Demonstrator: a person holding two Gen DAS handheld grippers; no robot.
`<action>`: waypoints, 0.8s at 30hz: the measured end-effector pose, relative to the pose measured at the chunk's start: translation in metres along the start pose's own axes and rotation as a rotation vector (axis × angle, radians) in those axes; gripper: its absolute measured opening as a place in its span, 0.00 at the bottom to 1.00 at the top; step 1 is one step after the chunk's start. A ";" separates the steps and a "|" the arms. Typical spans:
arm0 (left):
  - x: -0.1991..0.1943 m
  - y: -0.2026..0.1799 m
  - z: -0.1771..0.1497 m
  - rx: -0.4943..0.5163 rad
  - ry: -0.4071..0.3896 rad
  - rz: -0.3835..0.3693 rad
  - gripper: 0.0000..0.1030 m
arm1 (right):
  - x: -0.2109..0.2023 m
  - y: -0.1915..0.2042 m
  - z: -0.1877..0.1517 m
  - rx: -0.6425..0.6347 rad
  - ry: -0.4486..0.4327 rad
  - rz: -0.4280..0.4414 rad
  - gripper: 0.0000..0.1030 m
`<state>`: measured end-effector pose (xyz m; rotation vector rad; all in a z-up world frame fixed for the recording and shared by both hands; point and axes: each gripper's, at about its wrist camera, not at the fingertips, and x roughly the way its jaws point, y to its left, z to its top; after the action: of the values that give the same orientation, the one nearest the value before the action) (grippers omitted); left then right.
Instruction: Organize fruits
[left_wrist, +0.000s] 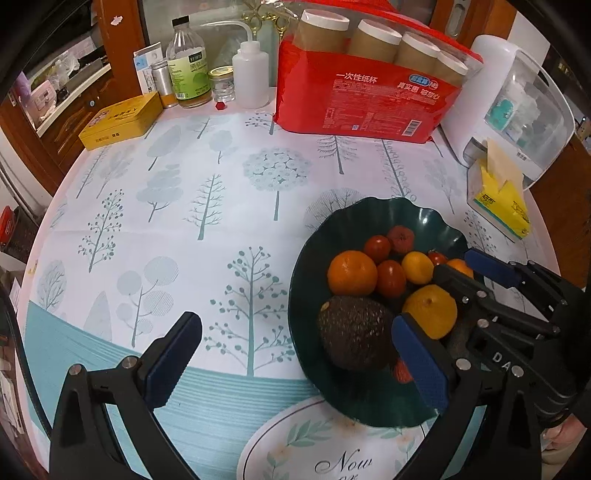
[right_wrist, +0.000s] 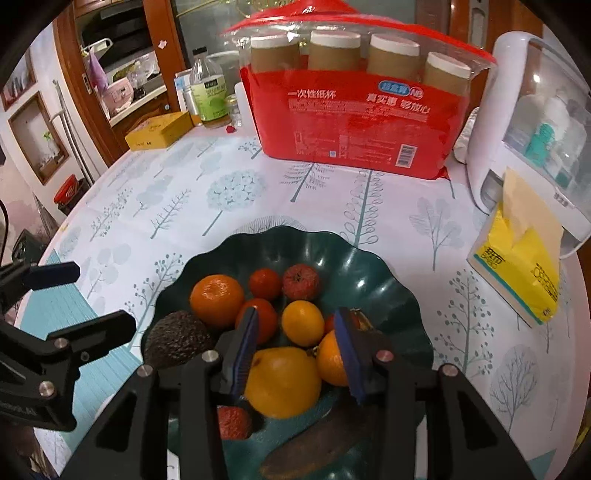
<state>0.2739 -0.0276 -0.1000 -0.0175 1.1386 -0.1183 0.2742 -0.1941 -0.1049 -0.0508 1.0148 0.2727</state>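
Observation:
A dark green scalloped bowl (left_wrist: 436, 221) (right_wrist: 369, 266) holds several fruits: oranges (left_wrist: 352, 273) (right_wrist: 217, 301), small tomatoes (left_wrist: 390, 278) (right_wrist: 264, 283), a dark avocado (left_wrist: 356, 332) (right_wrist: 177, 341), a big yellow orange (left_wrist: 430, 312) (right_wrist: 282, 380) and a brown banana (right_wrist: 325, 443). My left gripper (left_wrist: 295, 354) is open and empty, its right finger (left_wrist: 421, 365) over the bowl beside the avocado. My right gripper (right_wrist: 297, 354) is open just above the big yellow orange, fingers on either side, not closed on it. It also shows in the left wrist view (left_wrist: 443, 295).
A red pack of paper cups (left_wrist: 369, 85) (right_wrist: 362, 110) stands at the back. A yellow tin (left_wrist: 122, 120), bottles (left_wrist: 188, 62) and a squeeze bottle (left_wrist: 251, 70) stand back left. A white appliance (left_wrist: 517, 103) and a tissue pack (left_wrist: 498, 203) (right_wrist: 524, 269) sit right.

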 end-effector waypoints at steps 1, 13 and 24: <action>-0.002 0.000 -0.001 0.003 -0.002 -0.001 0.99 | -0.004 0.001 -0.001 0.002 -0.005 -0.002 0.42; -0.044 -0.008 -0.031 0.054 -0.034 -0.038 0.99 | -0.062 0.012 -0.027 0.083 -0.044 -0.006 0.42; -0.090 -0.013 -0.087 0.106 -0.054 -0.074 0.99 | -0.110 0.031 -0.083 0.199 -0.026 -0.005 0.42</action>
<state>0.1564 -0.0271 -0.0537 0.0312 1.0772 -0.2430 0.1425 -0.2005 -0.0536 0.1304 1.0114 0.1661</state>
